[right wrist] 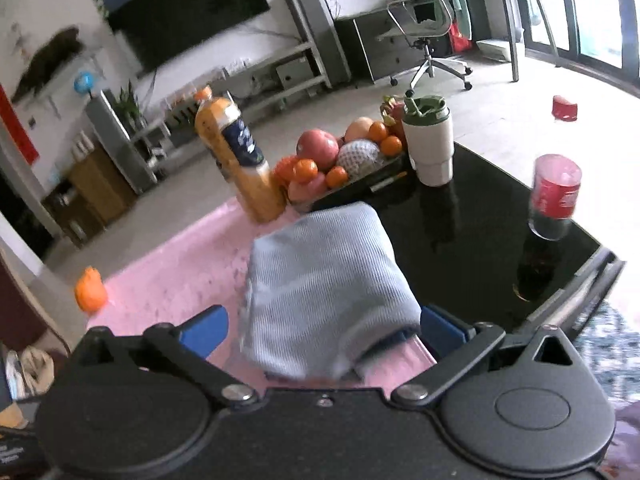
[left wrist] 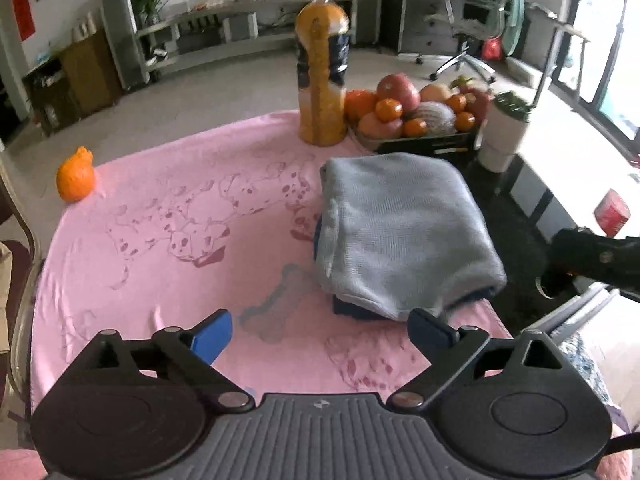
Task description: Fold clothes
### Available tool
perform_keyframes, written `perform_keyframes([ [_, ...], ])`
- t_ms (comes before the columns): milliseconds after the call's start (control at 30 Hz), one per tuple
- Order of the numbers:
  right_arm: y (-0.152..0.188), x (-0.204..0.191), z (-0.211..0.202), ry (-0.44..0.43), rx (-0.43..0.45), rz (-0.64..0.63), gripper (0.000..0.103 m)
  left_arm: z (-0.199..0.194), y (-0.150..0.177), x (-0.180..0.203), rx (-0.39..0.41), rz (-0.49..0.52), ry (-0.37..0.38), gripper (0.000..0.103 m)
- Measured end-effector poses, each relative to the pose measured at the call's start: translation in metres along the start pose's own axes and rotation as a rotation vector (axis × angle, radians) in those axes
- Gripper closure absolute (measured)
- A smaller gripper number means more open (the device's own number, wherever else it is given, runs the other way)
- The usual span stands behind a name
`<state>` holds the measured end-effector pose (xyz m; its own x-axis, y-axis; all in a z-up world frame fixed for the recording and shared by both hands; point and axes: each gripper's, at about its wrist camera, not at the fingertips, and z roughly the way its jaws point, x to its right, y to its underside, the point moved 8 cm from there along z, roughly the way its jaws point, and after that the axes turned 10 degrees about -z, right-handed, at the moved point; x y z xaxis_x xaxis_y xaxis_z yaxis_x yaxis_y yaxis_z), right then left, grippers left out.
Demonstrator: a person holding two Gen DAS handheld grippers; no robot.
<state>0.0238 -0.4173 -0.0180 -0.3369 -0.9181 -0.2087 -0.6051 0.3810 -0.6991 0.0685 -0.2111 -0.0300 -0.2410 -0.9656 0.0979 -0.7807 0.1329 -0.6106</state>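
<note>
Broadly spread across the table (left wrist: 532, 188), under everything else: a pink printed cloth (left wrist: 160, 240), its far right side leaving black glass bare. Resting on the cloth's right edge – the folded grey-blue garment (left wrist: 400, 232), a compact bundle with a darker layer peeking out beneath. Behind it: fruit tray (left wrist: 416, 140), juice bottle (left wrist: 322, 76), white tumbler (left wrist: 504, 132).

Left gripper (left wrist: 320, 332) – fingers spread wide, holding nothing, hovering short of the bundle's near edge. Right gripper (right wrist: 324, 328) – fingers likewise wide apart, empty, straddling the bundle's near end.

Judged nearly finished; best to press and square the bundle gently, avoiding dragging the cloth toward the bottle.

Only from the right wrist: a red can (right wrist: 556, 196) on the glass. Only from the left: the other gripper at far right.
</note>
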Motion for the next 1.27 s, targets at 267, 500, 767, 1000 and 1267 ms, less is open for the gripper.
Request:
perform_keyframes([
  [267,0.009,-0.023,-0.054,0.118,-0.042,-0.091,0.000,-0.054,0.015,0.000,0.045,0.026,0.058,0.001],
  [500,0.010,-0.028,-0.083,0.150,-0.049,-0.140,0.000,-0.087,0.020,0.003,0.084,0.035,0.098,0.001],
  [767,0.016,-0.031,-0.092,0.153,-0.050,-0.158,0.000,-0.094,0.026,0.007,0.084,0.058,0.096,0.001],
  [1000,0.019,-0.032,-0.090,0.161,-0.052,-0.154,0.000,-0.091,0.027,0.005,0.082,0.061,0.092,0.001],
  [1267,0.024,-0.032,-0.086,0.170,-0.062,-0.162,0.000,-0.087,0.031,0.008,0.077,0.075,0.089,0.000],
])
